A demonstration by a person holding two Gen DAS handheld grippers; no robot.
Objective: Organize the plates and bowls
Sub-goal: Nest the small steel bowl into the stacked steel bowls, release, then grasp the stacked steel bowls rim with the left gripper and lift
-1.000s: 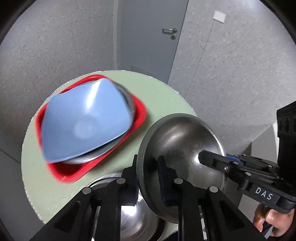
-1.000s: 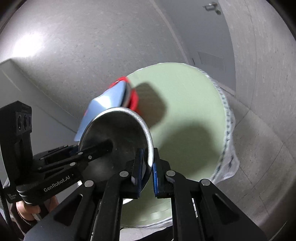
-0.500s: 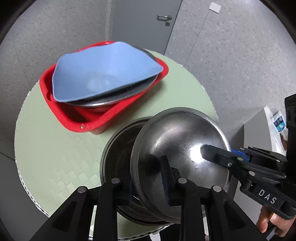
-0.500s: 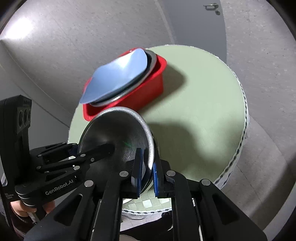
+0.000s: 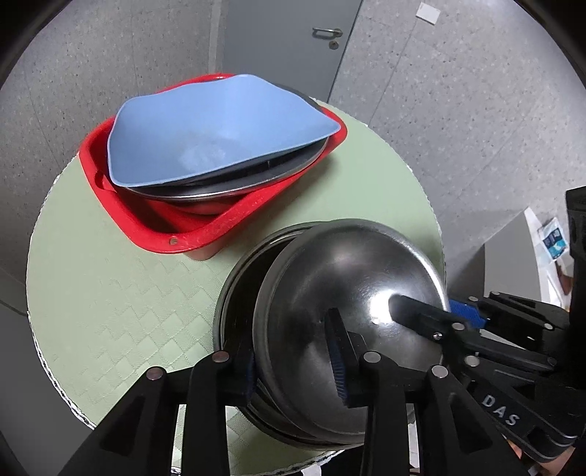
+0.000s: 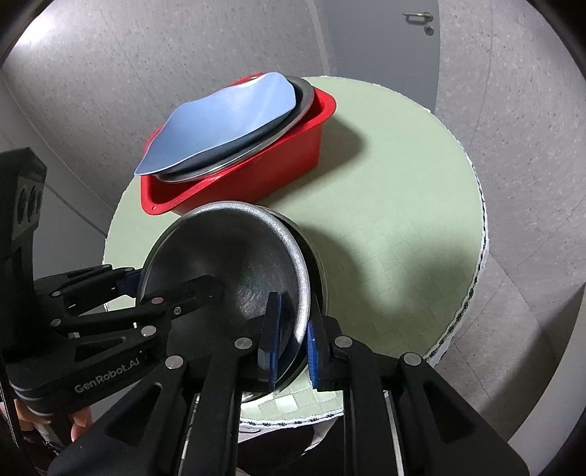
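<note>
A steel bowl (image 5: 351, 293) (image 6: 227, 263) is tilted into a second steel bowl (image 5: 238, 293) that sits on the round green table (image 5: 110, 293). My left gripper (image 5: 296, 369) straddles its rim with the jaws spread wide, one finger inside and one outside. My right gripper (image 6: 291, 344) straddles the opposite rim with its jaws slightly apart. A red tub (image 5: 190, 234) (image 6: 256, 175) at the back holds a steel plate (image 5: 256, 175) and a blue bowl (image 5: 219, 121) (image 6: 219, 121) on top.
The table edge (image 6: 472, 278) drops off to a grey floor at the right. A grey door (image 5: 285, 33) stands behind the table. A low grey box with papers (image 5: 542, 249) sits at the right.
Both grippers lowered the steel bowl into the second steel bowl on the table. Both sets of jaws have opened off its rim.
</note>
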